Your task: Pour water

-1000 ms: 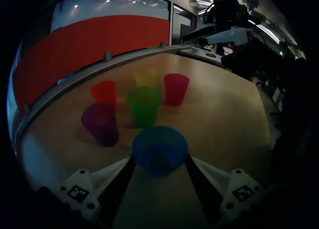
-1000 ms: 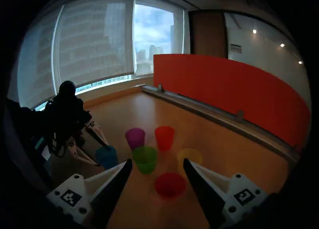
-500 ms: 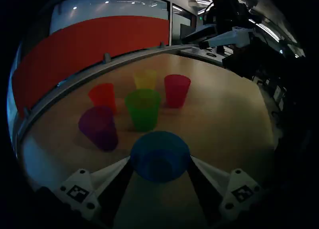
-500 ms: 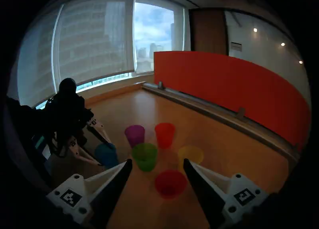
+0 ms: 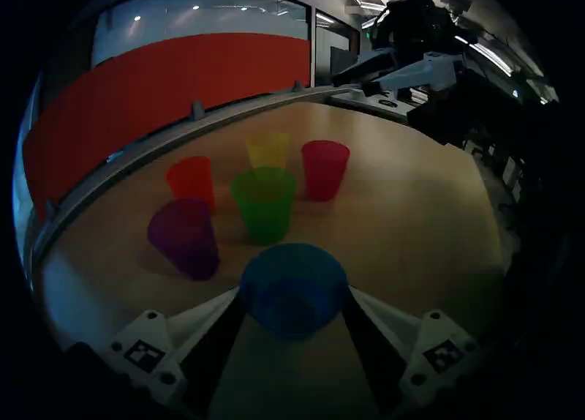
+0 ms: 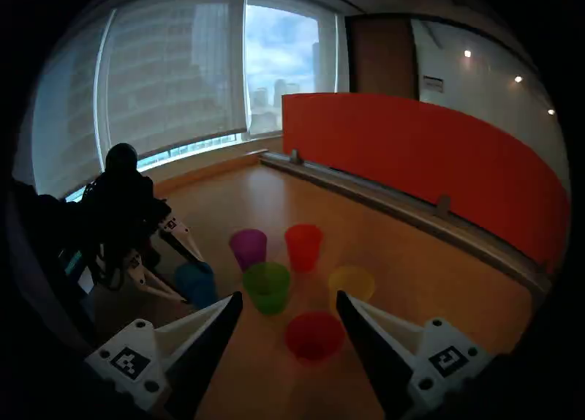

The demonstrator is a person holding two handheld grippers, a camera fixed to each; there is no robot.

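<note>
Between the fingers of my left gripper (image 5: 292, 297) sits a blue cup (image 5: 294, 288), its mouth towards the camera, with both fingers pressing its sides. Beyond it on the wooden table (image 5: 409, 200) stand a purple cup (image 5: 184, 237), an orange cup (image 5: 191, 180), a green cup (image 5: 264, 202), a yellow cup (image 5: 268, 149) and a red cup (image 5: 325, 168). My right gripper (image 6: 287, 295) is open above the table, with the red cup (image 6: 314, 336) just ahead between its fingers, untouched. The right gripper view has the left gripper (image 6: 189, 281) with the blue cup (image 6: 196, 284) at the left.
A red partition (image 6: 439, 156) and a metal rail (image 6: 409, 215) run along the table's far side. Large windows (image 6: 175, 83) lie behind the dark hand-held left unit (image 6: 121, 208). The right gripper (image 5: 398, 67) hangs far off across the table.
The blue cup sits slightly lower and nearer in the left gripper view, still held. The right gripper has hardly moved; the cups on the table stay put.
</note>
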